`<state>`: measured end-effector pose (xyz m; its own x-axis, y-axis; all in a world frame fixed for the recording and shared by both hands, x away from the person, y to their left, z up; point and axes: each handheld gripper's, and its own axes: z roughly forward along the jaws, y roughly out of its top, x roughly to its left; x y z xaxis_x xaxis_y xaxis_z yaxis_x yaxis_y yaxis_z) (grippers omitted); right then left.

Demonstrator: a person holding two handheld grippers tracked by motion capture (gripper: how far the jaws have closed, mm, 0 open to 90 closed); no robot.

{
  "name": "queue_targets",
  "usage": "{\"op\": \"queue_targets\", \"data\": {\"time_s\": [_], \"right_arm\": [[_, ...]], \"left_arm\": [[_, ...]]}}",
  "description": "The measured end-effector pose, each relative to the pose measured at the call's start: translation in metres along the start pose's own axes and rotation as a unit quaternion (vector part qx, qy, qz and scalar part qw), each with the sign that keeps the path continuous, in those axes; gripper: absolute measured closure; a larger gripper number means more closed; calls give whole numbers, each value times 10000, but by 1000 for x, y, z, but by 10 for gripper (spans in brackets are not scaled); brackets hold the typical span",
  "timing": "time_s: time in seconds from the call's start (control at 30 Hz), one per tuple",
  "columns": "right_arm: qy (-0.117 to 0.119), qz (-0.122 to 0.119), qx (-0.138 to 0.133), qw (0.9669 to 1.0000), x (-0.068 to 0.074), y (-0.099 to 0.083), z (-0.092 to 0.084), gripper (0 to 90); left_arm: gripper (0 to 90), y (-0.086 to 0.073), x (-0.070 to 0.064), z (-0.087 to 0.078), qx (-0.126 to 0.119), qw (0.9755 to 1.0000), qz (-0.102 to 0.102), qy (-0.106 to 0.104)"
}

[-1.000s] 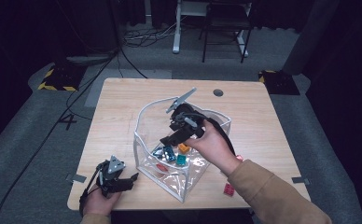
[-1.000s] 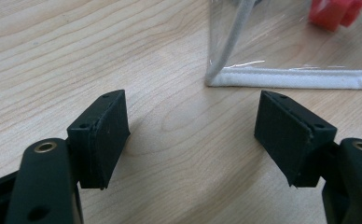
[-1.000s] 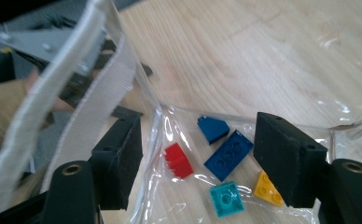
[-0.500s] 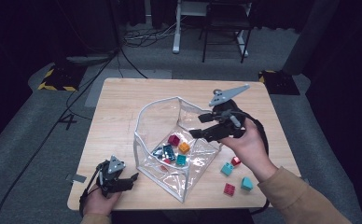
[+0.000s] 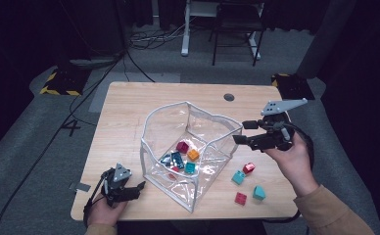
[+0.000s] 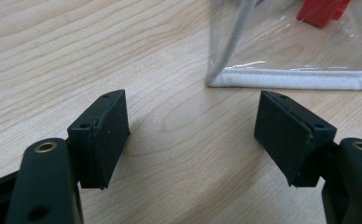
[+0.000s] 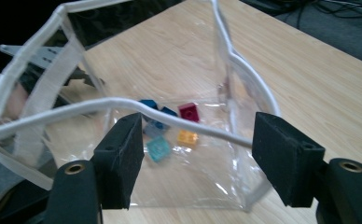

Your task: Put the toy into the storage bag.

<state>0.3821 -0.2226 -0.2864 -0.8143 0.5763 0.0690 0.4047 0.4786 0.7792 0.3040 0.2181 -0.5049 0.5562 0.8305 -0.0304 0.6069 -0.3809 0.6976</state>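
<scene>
At the 3 o'clock side of the clear bag (image 5: 190, 147), your right gripper (image 5: 241, 132) hangs above the table, jaws apart and empty, pointing at the bag's rim. Four loose blocks lie on the wood at about 5 o'clock from the bag: a red block (image 5: 249, 168), a teal block (image 5: 238, 177), a second teal block (image 5: 259, 193) and a second red block (image 5: 240, 198). Turn toward them, come straight down over one, and centre it between the pads before you squeeze. Lift it well over the white-edged rim, which sags inward, and release above the blocks already inside. Your left gripper (image 5: 138, 187) rests at the bag's 7 o'clock corner, jaws wide with nothing between them; pinching that seam would steady the bag. The wooden table (image 5: 129, 112) stands on grey carpet, with cables (image 5: 144, 41) and a chair (image 5: 237, 24) at 12 o'clock in a dark room.
</scene>
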Motion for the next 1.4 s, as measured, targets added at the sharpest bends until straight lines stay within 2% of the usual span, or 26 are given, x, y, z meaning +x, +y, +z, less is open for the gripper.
{"op": "queue_targets", "data": {"time_s": [0.07, 0.27, 0.4, 0.43, 0.47, 0.6, 0.7, 0.93, 1.07, 1.17, 1.27, 1.3, 1.33, 1.4], "right_arm": [[-113, -9, -6, 9999, -3, -6, -3, 344], [-335, 235, 5, 9992, -20, -29, -7, 344], [-374, 398, -34, 9985, -29, -42, -5, 343], [-434, 508, -39, 9978, -35, -53, -2, 342], [-476, 534, -40, 9974, -36, -57, 0, 342], [-795, 570, -18, 9952, -42, -76, 6, 342], [-946, 627, 35, 9935, -45, -89, 13, 342], [-899, 804, 184, 9925, -46, -112, 29, 350], [-895, 942, 182, 9914, -46, -128, 36, 370], [-847, 938, 319, 9915, -46, -134, 41, 379], [-836, 968, 292, 9914, -45, -137, 42, 383], [-724, 1037, 372, 9913, -45, -142, 48, 383], [-724, 1037, 372, 9913, -45, -142, 48, 383], [-727, 1037, 546, 9905, -45, -147, 55, 383]], "left_arm": [[266, 0, 0, 0, -1, 10000, -2, -1], [266, 0, 0, 0, -11, 10000, -6, 2], [266, 0, 0, 0, -3, 10000, -3, -1], [266, 0, 0, 0, -4, 10000, -3, 2], [266, 0, 0, 0, -3, 10000, -4, -2], [266, 0, 0, 0, -4, 10000, -2, 3], [266, 0, 0, 0, -6, 10000, -8, 21], [266, 0, 0, 0, -15, 10000, -24, 42], [266, 0, 0, 0, -8, 10000, -55, 52], [266, 0, -1, 0, -8, 10000, -61, 59], [266, 0, -1, 0, -12, 10000, -80, 54], [266, 0, -1, 0, -11, 9999, -86, 59], [266, 0, -1, 0, -11, 9999, -86, 59], [266, 0, -1, 0, -9, 9999, -86, 61]]}}
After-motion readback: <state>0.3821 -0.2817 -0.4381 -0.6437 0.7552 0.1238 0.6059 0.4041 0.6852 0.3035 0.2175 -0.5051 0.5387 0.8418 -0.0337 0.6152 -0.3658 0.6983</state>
